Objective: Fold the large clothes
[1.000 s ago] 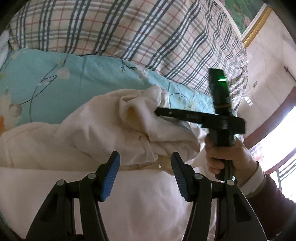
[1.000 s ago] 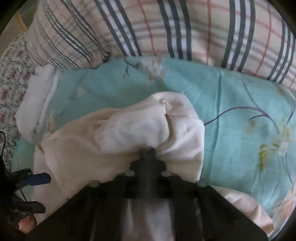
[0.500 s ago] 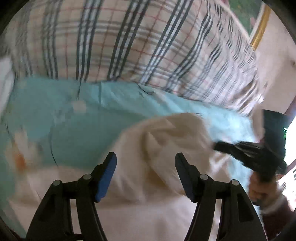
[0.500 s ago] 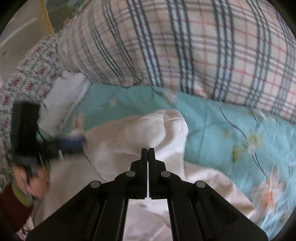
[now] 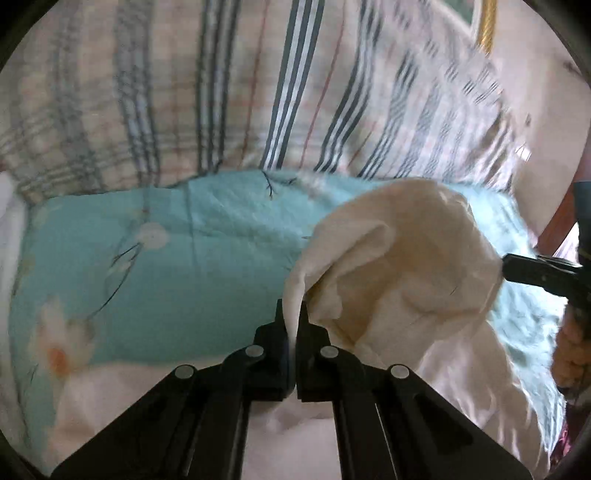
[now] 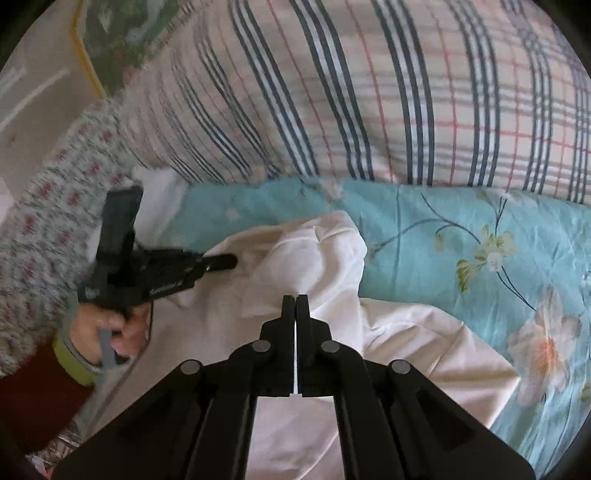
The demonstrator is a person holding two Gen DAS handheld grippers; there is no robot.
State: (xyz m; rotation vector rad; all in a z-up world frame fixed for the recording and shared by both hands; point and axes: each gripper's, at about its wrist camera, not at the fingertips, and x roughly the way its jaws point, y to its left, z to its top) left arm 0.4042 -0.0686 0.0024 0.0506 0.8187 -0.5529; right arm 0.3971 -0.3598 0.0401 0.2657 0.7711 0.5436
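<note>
A cream-white garment (image 5: pixel 406 266) lies bunched on a turquoise floral bedsheet (image 5: pixel 177 258), with one fold raised between the two grippers. My left gripper (image 5: pixel 293 317) is at the fold's left edge, its jaws closing tight with a strip of the fabric pinched between them. It shows again in the right wrist view, where the left gripper (image 6: pixel 225 263) reaches into the cloth from the left, held by a hand (image 6: pixel 107 325). My right gripper (image 6: pixel 296 306) is shut on the garment (image 6: pixel 314 258), a white sliver showing between its jaws. The right gripper (image 5: pixel 508 266) meets the fold's right side.
A big plaid quilt (image 6: pixel 369 92) is piled behind the sheet. White folded cloth (image 6: pixel 159 199) and rose-patterned fabric (image 6: pixel 48 229) lie at the far left. A gold-framed picture (image 6: pixel 110 33) hangs on the wall. More of the garment spreads below the grippers.
My left gripper's jaws stood open above the cloth and have now closed on a fold. The right gripper drew back to the right with its fold, lifting the garment between the two.
</note>
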